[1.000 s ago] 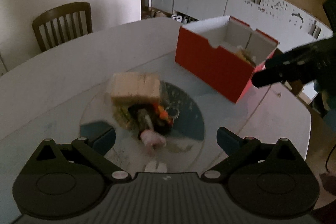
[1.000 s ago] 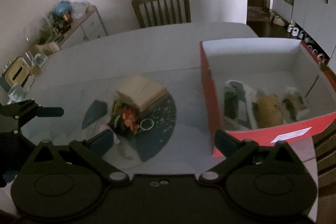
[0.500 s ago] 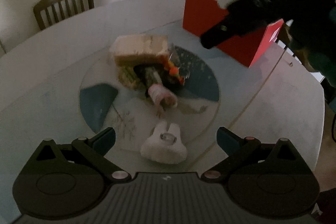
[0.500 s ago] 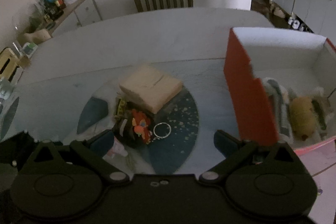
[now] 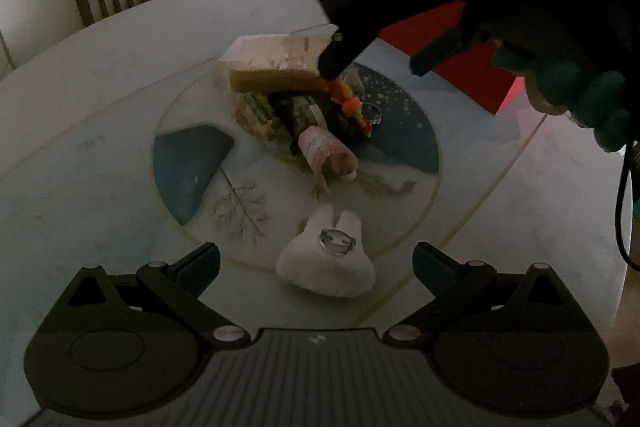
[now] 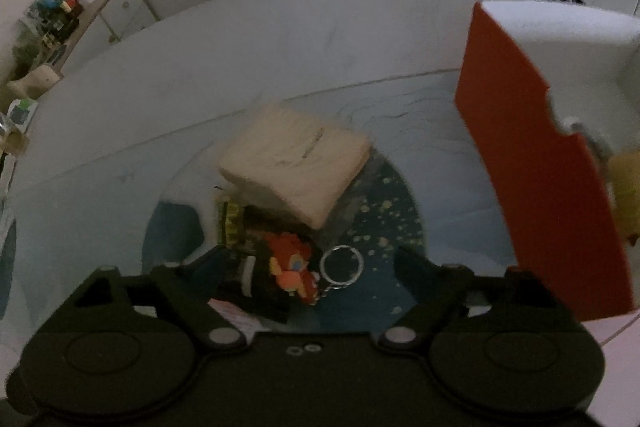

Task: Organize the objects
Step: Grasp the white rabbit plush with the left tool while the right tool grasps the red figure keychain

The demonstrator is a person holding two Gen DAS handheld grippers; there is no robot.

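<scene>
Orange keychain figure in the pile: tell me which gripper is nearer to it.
Right. The right gripper hangs open directly over the orange keychain figure, its fingers either side. The left gripper is open farther back, by the white plush.

dim indoor light, soft motion blur, fisheye bending at edges, dark vignetted corners
</scene>
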